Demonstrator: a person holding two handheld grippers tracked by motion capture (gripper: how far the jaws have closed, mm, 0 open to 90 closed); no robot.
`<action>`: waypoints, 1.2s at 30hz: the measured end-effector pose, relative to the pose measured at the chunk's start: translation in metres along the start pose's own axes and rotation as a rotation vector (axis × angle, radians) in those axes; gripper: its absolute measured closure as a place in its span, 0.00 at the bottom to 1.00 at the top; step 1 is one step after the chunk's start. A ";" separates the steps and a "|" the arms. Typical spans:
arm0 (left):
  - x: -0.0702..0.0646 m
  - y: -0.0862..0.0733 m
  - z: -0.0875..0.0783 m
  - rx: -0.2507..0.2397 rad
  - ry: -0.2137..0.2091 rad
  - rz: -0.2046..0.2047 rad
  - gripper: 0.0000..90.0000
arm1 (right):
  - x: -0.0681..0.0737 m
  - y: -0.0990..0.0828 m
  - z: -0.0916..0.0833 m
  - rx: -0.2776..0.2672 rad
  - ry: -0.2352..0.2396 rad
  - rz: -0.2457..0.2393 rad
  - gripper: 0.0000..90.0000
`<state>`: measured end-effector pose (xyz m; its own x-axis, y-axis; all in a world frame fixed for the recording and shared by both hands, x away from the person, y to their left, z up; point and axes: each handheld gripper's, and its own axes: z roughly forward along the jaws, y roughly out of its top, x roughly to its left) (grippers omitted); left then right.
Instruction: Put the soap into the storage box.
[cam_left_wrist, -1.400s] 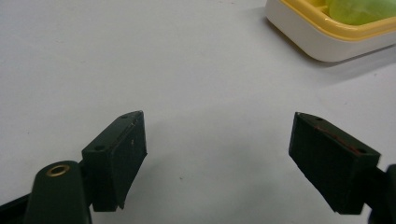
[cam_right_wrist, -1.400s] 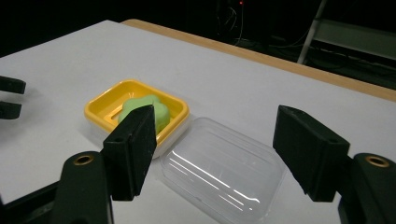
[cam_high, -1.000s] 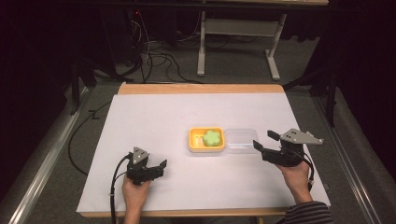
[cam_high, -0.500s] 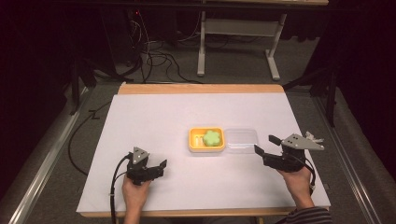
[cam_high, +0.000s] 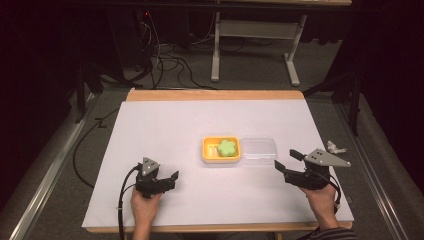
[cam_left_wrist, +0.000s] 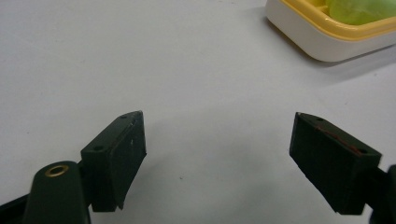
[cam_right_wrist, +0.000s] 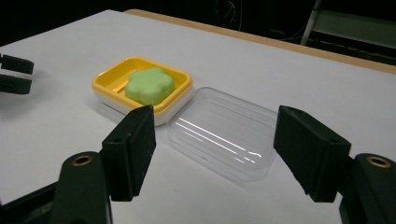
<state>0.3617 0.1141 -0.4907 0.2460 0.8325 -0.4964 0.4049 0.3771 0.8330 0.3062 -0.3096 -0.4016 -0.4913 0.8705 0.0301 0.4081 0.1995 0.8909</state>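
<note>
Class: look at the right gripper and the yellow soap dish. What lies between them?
The clear lid lies between the right gripper and the soap dish, flat on the white table beside the dish. The right gripper view shows this best; the high view agrees.

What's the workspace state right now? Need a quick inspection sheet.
Surface: white table top, wooden edge at the far side, no spills seen.
Job's things: yellow soap dish holding a green flower-shaped soap; clear lid lies flat on the table against the dish's right side.
Clutter: small pale object off the table's right edge, too small to identify.
Grippers: left hand-held gripper open, empty, low near the table; right hand-held gripper open, empty, pointed at the lid.
Cables: black cable trails from the left hand-held gripper; loose wires on the floor behind.
Surroundings: grey floor, white frame legs, dark backdrop.
</note>
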 end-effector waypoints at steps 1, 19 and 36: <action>0.000 0.000 0.000 0.000 0.000 0.000 0.21 | 0.000 -0.001 0.000 -0.001 0.002 -0.005 0.34; 0.000 0.000 0.000 0.000 -0.001 -0.001 0.21 | 0.002 -0.020 0.003 0.029 0.021 0.036 0.34; 0.000 0.000 0.000 -0.001 0.001 -0.004 0.22 | 0.003 -0.032 0.013 0.056 0.020 0.060 0.35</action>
<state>0.3620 0.1140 -0.4907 0.2432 0.8316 -0.4992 0.4047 0.3807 0.8314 0.3014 -0.3079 -0.4360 -0.4797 0.8726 0.0918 0.4789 0.1727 0.8607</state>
